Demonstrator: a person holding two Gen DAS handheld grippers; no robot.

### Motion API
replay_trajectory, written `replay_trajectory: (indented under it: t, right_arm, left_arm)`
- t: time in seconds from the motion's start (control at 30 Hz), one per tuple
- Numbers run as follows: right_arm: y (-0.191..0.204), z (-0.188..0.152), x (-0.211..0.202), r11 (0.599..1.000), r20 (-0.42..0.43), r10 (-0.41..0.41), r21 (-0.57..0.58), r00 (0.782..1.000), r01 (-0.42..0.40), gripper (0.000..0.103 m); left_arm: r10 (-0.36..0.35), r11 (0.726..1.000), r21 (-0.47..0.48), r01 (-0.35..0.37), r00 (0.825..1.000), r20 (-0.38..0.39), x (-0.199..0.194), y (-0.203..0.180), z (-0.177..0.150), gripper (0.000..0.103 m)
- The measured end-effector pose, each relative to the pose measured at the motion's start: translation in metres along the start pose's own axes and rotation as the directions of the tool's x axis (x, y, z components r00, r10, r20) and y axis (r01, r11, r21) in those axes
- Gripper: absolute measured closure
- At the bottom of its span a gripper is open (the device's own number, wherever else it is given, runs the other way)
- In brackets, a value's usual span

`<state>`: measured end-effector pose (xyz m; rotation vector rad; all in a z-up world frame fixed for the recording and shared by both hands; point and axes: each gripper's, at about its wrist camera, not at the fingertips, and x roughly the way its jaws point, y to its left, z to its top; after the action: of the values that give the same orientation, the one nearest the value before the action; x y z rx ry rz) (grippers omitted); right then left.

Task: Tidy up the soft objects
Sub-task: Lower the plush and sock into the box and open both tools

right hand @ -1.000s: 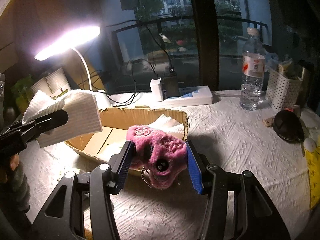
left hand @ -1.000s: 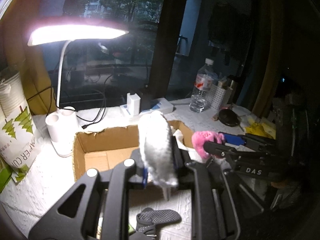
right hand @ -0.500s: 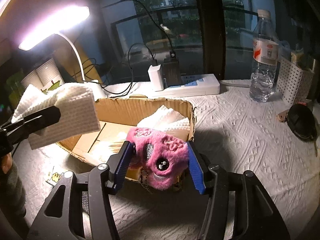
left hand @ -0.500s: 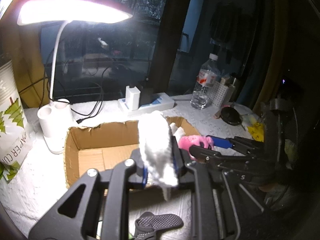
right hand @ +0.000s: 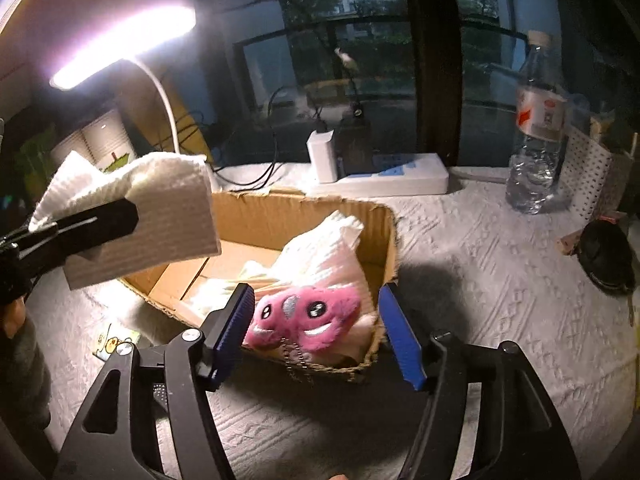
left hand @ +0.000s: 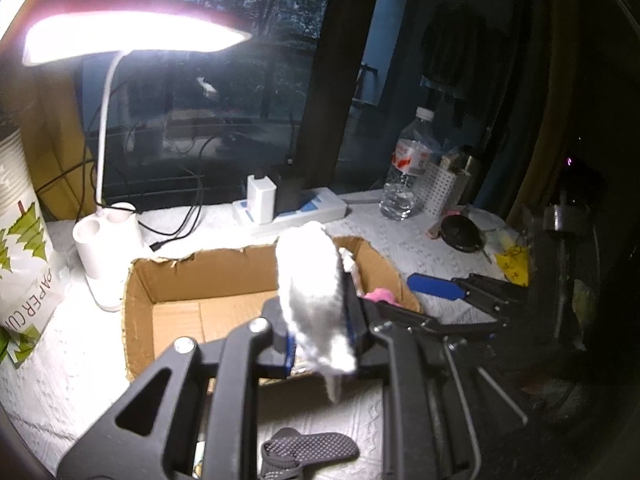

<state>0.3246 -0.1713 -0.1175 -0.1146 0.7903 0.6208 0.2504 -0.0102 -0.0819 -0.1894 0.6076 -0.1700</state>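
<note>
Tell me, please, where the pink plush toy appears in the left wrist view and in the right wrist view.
Left wrist view: the pink plush toy is a small patch right of centre, inside the right end of the cardboard box.
Right wrist view: the pink plush toy is low in the centre, lying in the box's near corner between the open pads of the right claw.
Shared landmark: the white power strip behind the box.

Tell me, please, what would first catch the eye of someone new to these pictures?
Probably the glaring desk lamp at the upper left, lighting the open cardboard box mid-table. Next, the pink plush toy lying in the box's near corner between the right gripper's blue pads, whose jaws have just been opening and no longer press it. Beside it, the left gripper is clamped on a folded white paper towel above the box.
</note>
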Motion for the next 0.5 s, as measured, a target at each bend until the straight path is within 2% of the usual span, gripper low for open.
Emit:
replay_trajectory:
  t: [0.27,0.37,0.5]
  right_arm:
    - [-0.029,-0.007,0.008,0.997,-0.030,-0.044,0.068,0.999,0.046,0.035]
    - [-0.038,-0.012,0.021,0.994,-0.074,-0.064,0.082,0.995,0.070,0.035]
    - [-0.045,-0.013,0.025,0.993,-0.066,-0.037,0.106,0.997,0.043,0.035]
  left_arm:
    - [0.008,1.000,0.021,-0.008,1.000,-0.021,0.019,-0.014,0.003,0.085]
    - [0.014,1.000,0.027,-0.013,0.999,-0.036,0.030,-0.018,0.003,0.085]
    - [0.024,0.999,0.038,-0.022,0.998,-0.058,0.045,-0.022,0.005,0.085]
